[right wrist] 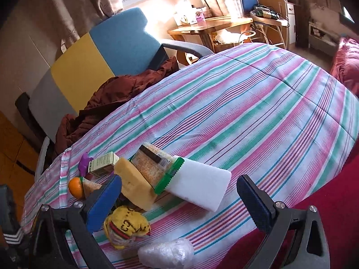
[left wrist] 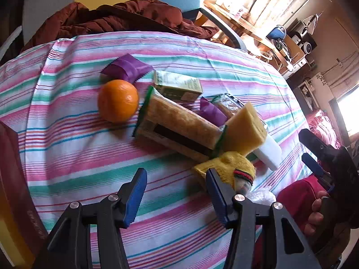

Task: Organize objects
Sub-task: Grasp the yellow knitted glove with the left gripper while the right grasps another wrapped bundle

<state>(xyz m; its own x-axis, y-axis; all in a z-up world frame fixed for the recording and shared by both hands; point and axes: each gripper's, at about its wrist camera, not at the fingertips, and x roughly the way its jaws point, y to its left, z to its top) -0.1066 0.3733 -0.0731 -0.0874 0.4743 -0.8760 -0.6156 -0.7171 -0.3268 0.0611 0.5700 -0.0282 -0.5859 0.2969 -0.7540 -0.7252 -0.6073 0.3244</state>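
Yellow sock point(left wrist: 226, 168) sits just right of my half-open, empty left gripper point(left wrist: 177, 192); closing now, I risk missing it.

Landmark: white rectangular foam block point(right wrist: 200, 185), lying flat on the striped pink, green and white tablecloth point(right wrist: 246, 112).
Right gripper point(right wrist: 179, 198): blue-padded jaws apart, nothing between the pads; the block lies beyond them.
Clear green-edged cracker packet point(right wrist: 157, 168): touching the block's left end, tilted.
Yellow sponge slab point(right wrist: 134, 183): left of the block, against the packet.
Yellow knitted item point(right wrist: 128, 226): below-left of the block.
Orange round fruit point(right wrist: 75, 187): far left of the block.
Crumpled clear plastic bag point(right wrist: 166, 254): below the block, at the cloth's edge.
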